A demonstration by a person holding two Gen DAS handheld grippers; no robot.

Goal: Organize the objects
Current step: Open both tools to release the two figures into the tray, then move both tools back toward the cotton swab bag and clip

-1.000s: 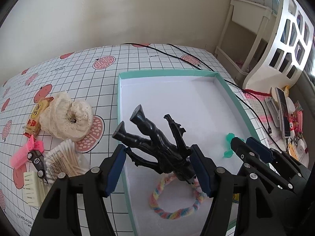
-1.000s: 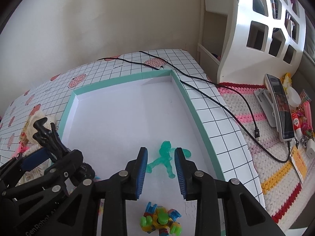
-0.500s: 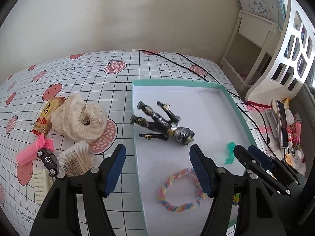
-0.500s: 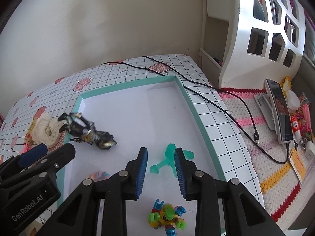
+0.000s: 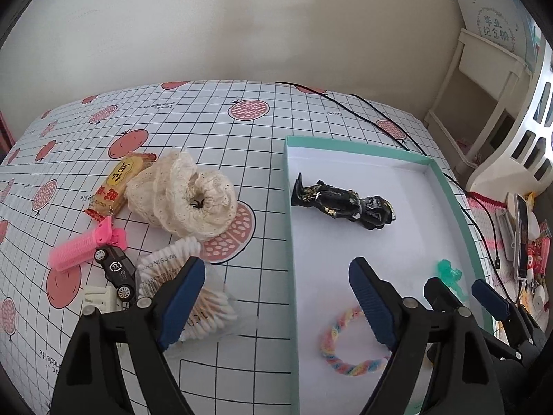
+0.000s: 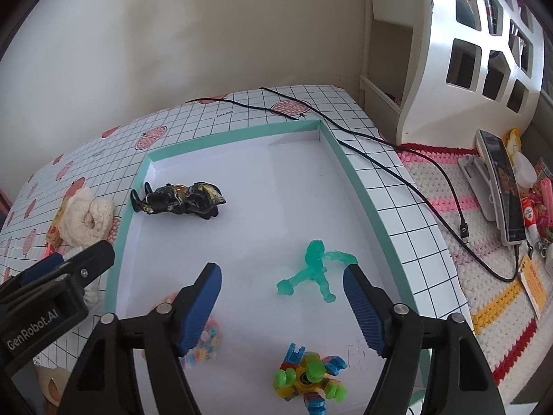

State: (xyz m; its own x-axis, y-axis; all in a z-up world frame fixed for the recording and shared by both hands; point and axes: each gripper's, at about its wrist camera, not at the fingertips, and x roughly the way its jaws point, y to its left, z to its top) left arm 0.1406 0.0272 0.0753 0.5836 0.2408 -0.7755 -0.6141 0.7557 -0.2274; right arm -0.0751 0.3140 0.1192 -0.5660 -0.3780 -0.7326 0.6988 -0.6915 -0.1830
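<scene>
- Clear bag of cotton swabs (image 5: 186,290), a likely next pick: on the surface just left of the tray's left wall, directly under the left gripper (image 5: 273,297); bag's long axis runs roughly along the jaws' reach.
- Left jaws spread wide, empty; left hand nearer by far.
- Right gripper (image 6: 281,297) jaws also apart, empty, over the teal-rimmed white tray (image 5: 288,228).
- Crowding: small black toy car (image 5: 115,269) touching the bag's left side; cream lace scrunchie (image 5: 186,195) just beyond.
- In tray: black-gold figure (image 5: 342,204), translucent green figure (image 6: 311,269).
</scene>
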